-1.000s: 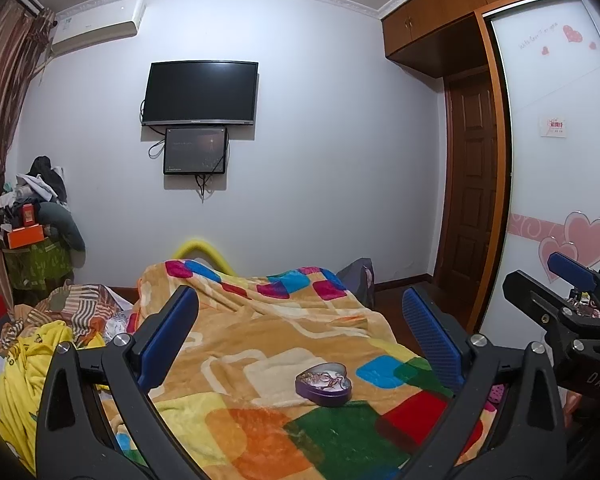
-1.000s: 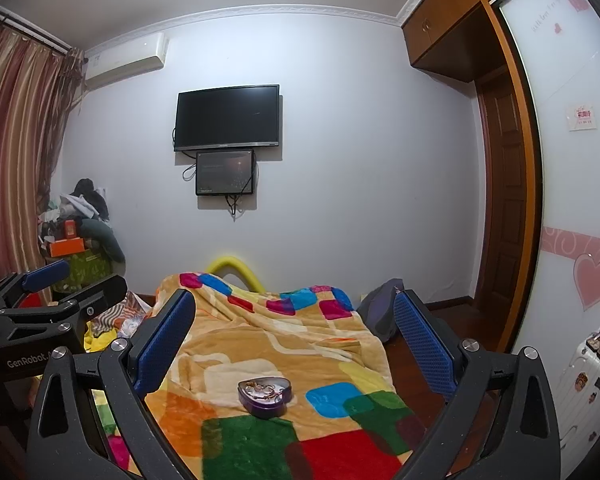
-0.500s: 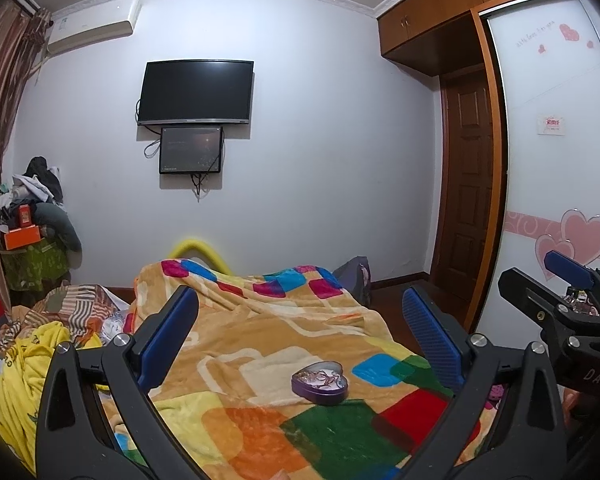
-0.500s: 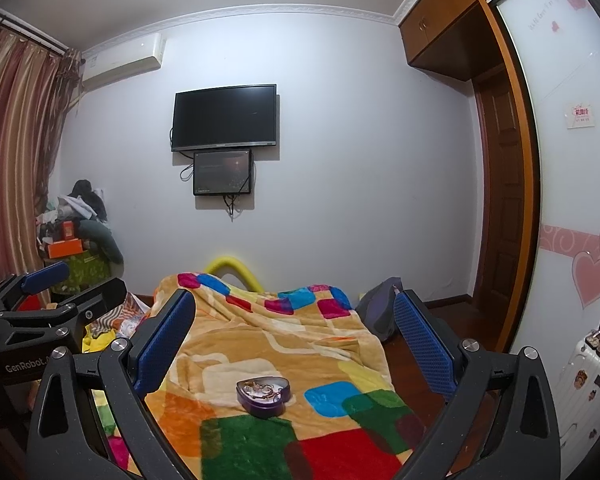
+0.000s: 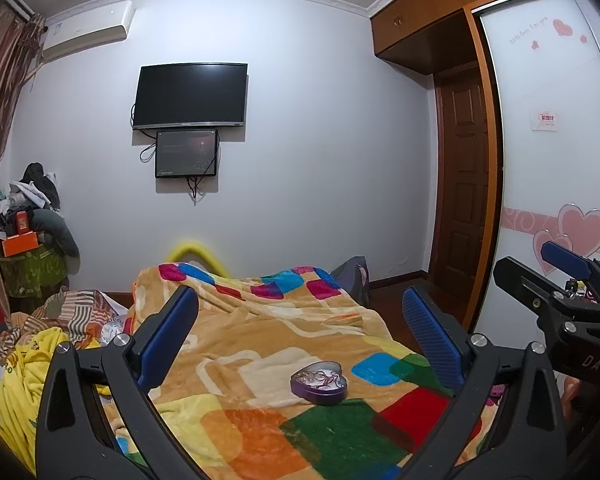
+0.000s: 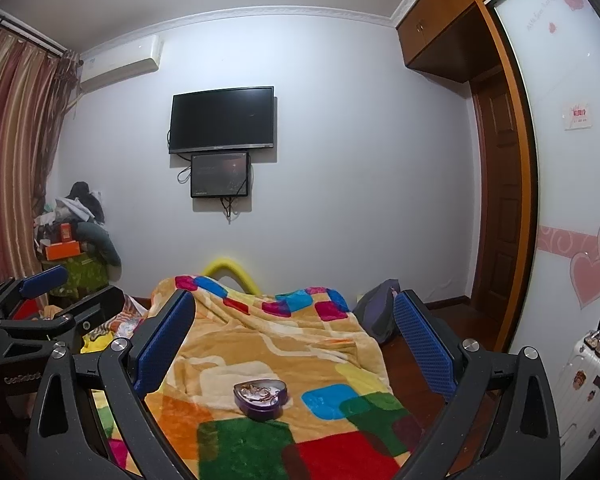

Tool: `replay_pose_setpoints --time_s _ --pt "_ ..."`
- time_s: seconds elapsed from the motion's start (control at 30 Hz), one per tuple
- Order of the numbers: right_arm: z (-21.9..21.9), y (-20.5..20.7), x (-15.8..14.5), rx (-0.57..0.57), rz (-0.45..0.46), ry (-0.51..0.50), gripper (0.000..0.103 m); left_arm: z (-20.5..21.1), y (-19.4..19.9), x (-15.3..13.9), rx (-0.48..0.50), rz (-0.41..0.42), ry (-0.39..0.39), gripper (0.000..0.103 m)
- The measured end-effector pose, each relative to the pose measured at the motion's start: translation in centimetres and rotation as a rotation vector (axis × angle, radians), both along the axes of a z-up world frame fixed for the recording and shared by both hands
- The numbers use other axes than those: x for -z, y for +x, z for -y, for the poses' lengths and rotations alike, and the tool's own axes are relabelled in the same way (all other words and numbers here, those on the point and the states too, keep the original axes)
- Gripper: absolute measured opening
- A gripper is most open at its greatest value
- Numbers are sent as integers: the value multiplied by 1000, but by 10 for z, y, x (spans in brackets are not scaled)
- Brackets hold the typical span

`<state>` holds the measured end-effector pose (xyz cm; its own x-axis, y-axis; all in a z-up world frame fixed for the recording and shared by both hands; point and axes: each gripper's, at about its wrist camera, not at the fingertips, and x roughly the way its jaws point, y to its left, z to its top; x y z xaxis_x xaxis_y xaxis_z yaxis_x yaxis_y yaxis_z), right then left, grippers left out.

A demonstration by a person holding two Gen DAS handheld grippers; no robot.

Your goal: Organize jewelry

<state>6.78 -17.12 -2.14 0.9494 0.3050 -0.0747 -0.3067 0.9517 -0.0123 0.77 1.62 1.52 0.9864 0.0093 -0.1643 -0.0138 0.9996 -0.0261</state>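
Note:
A purple heart-shaped tin [image 5: 319, 383] holding tangled jewelry sits open on the colourful patchwork blanket [image 5: 260, 344] on the bed. It also shows in the right wrist view [image 6: 261, 398]. My left gripper [image 5: 300, 340] is open and empty, held above and short of the tin. My right gripper [image 6: 294, 338] is open and empty at a similar distance from it. The right gripper also appears at the right edge of the left wrist view [image 5: 564, 280]. The left gripper shows at the left edge of the right wrist view [image 6: 44, 304].
Crumpled yellow and striped bedding [image 5: 32, 352] lies left of the blanket. A cluttered pile with an orange box [image 5: 18, 242] stands in the far left corner. A wardrobe with heart decals [image 5: 560, 200] is on the right. A white suitcase with small items [image 6: 588, 376] stands at right.
Both views have shifted slightly, so the tin sits a touch further left in each. Both grippers remain open and empty.

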Motion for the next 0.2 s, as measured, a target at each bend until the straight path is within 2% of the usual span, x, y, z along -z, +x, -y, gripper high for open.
replay_pose_setpoints --time_s 0.2 --pt "0 2 2 2 -5 5 99 -1 2 0 2 -1 -4 103"
